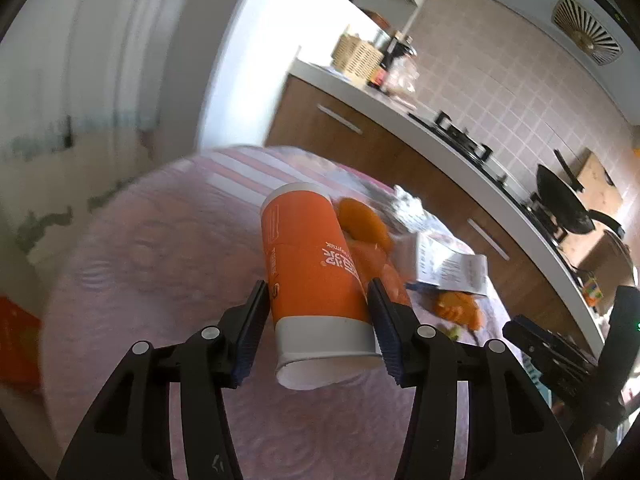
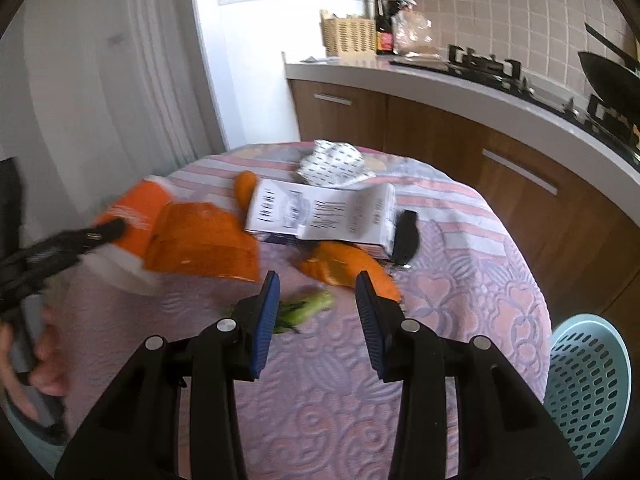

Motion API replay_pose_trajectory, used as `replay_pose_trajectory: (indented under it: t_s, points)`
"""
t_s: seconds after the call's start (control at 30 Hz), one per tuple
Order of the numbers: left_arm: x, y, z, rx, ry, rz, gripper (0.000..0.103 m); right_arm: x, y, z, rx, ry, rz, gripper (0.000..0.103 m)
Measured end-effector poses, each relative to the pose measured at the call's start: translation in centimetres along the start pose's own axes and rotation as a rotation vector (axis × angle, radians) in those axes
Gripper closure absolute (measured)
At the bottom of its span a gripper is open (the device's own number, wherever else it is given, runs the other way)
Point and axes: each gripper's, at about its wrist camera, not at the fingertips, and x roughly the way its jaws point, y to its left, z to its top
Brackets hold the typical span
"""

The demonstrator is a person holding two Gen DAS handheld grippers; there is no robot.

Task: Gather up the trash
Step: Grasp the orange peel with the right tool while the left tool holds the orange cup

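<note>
Gripping an orange paper cup (image 1: 312, 264) across its lower body, the left claw (image 1: 318, 308) has both blue pads pressed to the cup's sides, so it is clenched on the cup, which fills the centre of the left wrist view with its white base toward the camera. The cup appears raised clear of the cloth, which I judge fits carrying it off to a bin. In the right wrist view the same cup (image 2: 136, 216) shows blurred at the left of the frame.

The right claw (image 2: 318, 292) is released, its pads well apart with nothing between them, hovering low over the remaining litter, probably lined up for the next piece. Just beyond its tips lie a green vegetable scrap (image 2: 308, 308) and an orange peel (image 2: 344, 268); a flattened white carton (image 2: 320, 212) and a crumpled printed paper (image 2: 332, 164) sit further up the frame, with a dark object (image 2: 406, 240) beside the carton.

All of this rests on a round surface (image 2: 480, 280) covered in a pink and lilac patterned cloth. A pale blue perforated basket (image 2: 588, 384) stands at the lower right of the frame, beside the surface, a likely place for the trash. Behind, a kitchen counter (image 2: 440, 80) with wooden cabinet fronts carries a gas hob (image 2: 484, 66), a wok (image 2: 608, 76) and a woven basket (image 2: 348, 36) against a tiled wall.
</note>
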Motion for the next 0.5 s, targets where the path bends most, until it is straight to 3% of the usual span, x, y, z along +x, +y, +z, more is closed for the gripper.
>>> replay_pose_trajectory:
  t_s: [0.1,0.27,0.43,0.5]
  points:
    - [-0.7,0.7,0.1,-0.001,-0.015,0.015,0.055,1.6,-1.6,-0.4,0.017,0.038,-0.002,0.067]
    - [-1.3,1.1,-0.1,-0.011,-0.028,0.045,0.055,4.6,-3.3,-0.5,0.042,0.099,0.017,0.056]
    - [-1.9,0.6,0.0,0.005,-0.041,0.03,0.054,6.4,-2.4,0.2,-0.013,0.11,-0.004,0.044]
    - [-2.0,0.4,0.0,0.011,-0.042,0.022,0.054,6.9,-1.8,0.5,-0.038,0.109,-0.017,0.043]
